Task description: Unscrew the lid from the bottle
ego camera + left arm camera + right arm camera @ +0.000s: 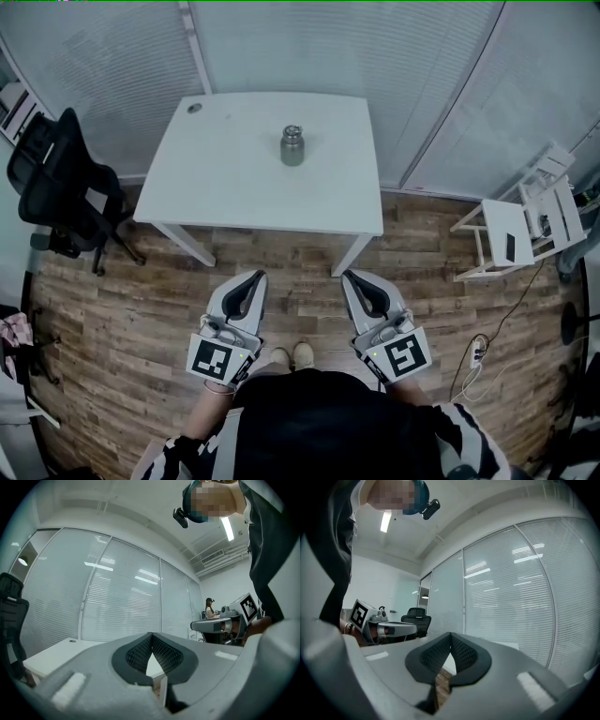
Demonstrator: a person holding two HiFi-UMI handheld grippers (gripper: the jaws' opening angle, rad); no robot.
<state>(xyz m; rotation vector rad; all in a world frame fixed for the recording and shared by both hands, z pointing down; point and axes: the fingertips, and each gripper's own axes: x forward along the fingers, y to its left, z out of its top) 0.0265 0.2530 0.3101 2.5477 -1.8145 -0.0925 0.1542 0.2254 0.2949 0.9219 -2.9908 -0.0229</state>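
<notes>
A short grey metal bottle [292, 147] with its lid [292, 130] on stands upright near the middle of a white table [234, 187] in the head view. Both grippers hang well short of the table, over the wooden floor. My left gripper [259, 276] is shut with nothing in it, its ribbed pads [140, 652] meeting at the tips. My right gripper [349, 277] is shut and empty too, pads [461, 652] touching. Each gripper view shows the other gripper beside it: the right gripper [220, 625] and the left gripper [391, 629]. The bottle is hidden in both gripper views.
A black office chair [58, 178] stands left of the table. A white folding rack [525, 220] stands to the right, with a cable and power strip [476, 352] on the floor. Glass walls with blinds [309, 47] close off the far side. A person [211, 609] stands in the distance.
</notes>
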